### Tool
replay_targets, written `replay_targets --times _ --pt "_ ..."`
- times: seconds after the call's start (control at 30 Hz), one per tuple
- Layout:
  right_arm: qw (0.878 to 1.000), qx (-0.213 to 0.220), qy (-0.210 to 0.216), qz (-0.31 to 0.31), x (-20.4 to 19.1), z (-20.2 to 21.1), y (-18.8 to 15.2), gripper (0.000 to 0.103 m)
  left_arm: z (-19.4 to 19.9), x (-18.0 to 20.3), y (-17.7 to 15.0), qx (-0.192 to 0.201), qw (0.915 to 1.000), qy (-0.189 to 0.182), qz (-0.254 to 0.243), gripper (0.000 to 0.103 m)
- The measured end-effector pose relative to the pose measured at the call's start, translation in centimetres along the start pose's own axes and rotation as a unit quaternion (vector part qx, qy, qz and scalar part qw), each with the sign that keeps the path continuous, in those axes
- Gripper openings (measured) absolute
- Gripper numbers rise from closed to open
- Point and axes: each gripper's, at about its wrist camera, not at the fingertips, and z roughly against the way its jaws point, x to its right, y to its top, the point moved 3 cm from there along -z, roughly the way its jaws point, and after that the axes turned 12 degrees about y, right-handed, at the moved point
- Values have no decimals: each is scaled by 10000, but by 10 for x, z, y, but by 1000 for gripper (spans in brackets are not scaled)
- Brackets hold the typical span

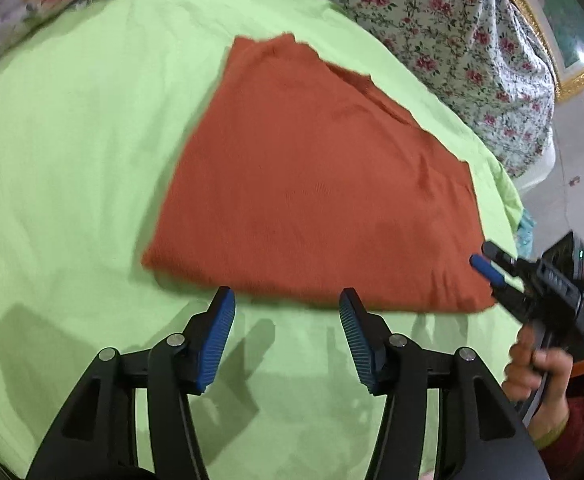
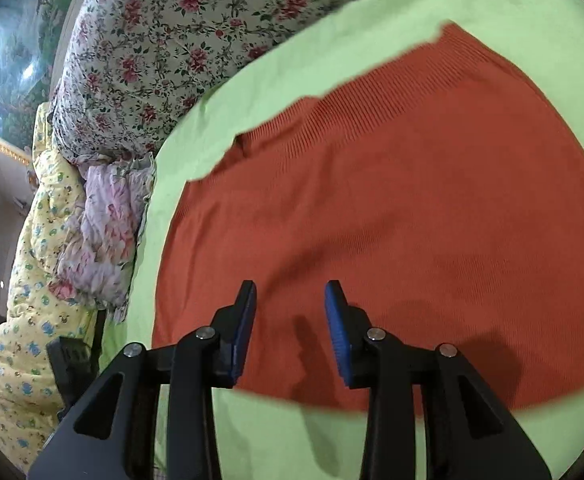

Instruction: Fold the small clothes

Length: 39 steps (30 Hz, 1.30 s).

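The orange garment [image 2: 392, 208] is running off the right edge of the right wrist view, its far corner lost. In the left wrist view its near right corner is sitting hidden behind the right gripper [image 1: 482, 256], which is smearing with blur. The person's hand [image 1: 536, 376] is getting cut off by the picture's dark rim.

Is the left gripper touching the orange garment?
Apart. The left wrist view shows the left gripper open and empty, green sheet visible between its jaws, just short of the orange garment's near edge.
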Motion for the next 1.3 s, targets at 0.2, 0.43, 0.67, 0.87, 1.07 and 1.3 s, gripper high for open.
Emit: replay_targets --times 0.2,0.43,0.67,0.87,1.07,1.3 --pt "9998 -40 -145 -90 -15 14 -39 42 -2 -10 -27 -294 9989 -142 330 57" --pt "9994 -326 -55 75 -26 11 -43 51 -12 -22 -21 -249 9919 -112 1238 69" --pt "9987 -502 -10 119 -20 19 -37 53 -29 -28 12 -5 9820 -71 1888 72" --pt "9986 -531 -19 67 -9 32 -27 53 -40 -29 35 230 9769 133 2123 71" --pt "9992 -405 -57 42 2 49 -12 53 -45 -15 49 508 9813 596 1756 44" --pt "9995 -274 -105 -75 22 61 4 53 -31 18 58 809 9851 878 1237 16"
